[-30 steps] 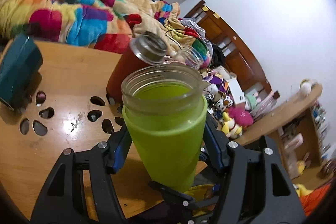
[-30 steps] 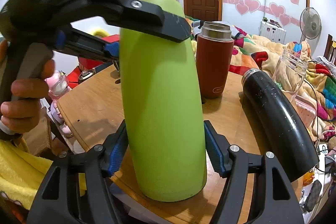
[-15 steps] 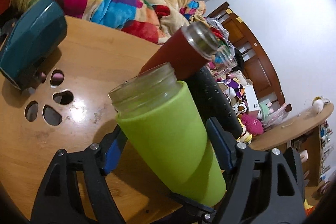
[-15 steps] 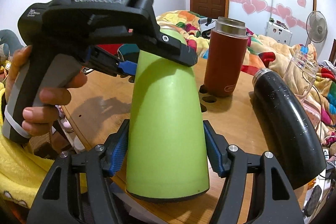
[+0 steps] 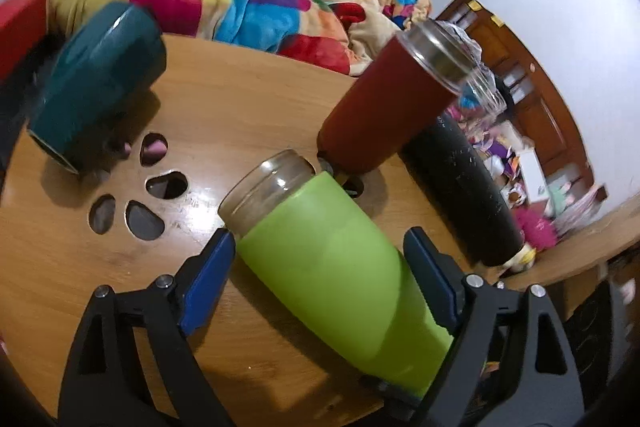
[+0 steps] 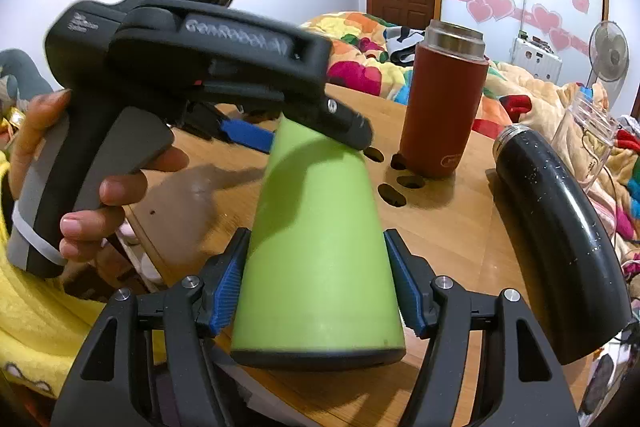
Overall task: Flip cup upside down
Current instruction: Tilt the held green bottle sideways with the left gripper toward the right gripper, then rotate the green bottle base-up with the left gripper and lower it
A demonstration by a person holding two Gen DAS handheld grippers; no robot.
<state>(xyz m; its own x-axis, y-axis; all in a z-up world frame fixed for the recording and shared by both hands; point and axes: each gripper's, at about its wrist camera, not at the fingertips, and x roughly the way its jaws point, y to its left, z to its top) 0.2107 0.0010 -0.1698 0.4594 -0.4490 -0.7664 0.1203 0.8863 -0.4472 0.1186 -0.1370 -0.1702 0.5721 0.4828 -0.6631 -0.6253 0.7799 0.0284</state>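
One green cup with a clear glass rim. One red flask with a steel collar. One black bottle. One dark teal tumbler. One clear plastic jar. That makes five drinking vessels on one wooden surface. Two sets of tongs: the left and the right. One standing fan. One patchwork blanket.

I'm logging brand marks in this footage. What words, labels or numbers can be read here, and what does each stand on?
"GenRobot.AI", motion-blurred: on the top bar of the left gripper, seen from the right wrist.
Small white print on that gripper's rear housing: too blurred to read.
Small logo near the base of the red flask: too small to read.
Green cup and black bottle: no text visible.
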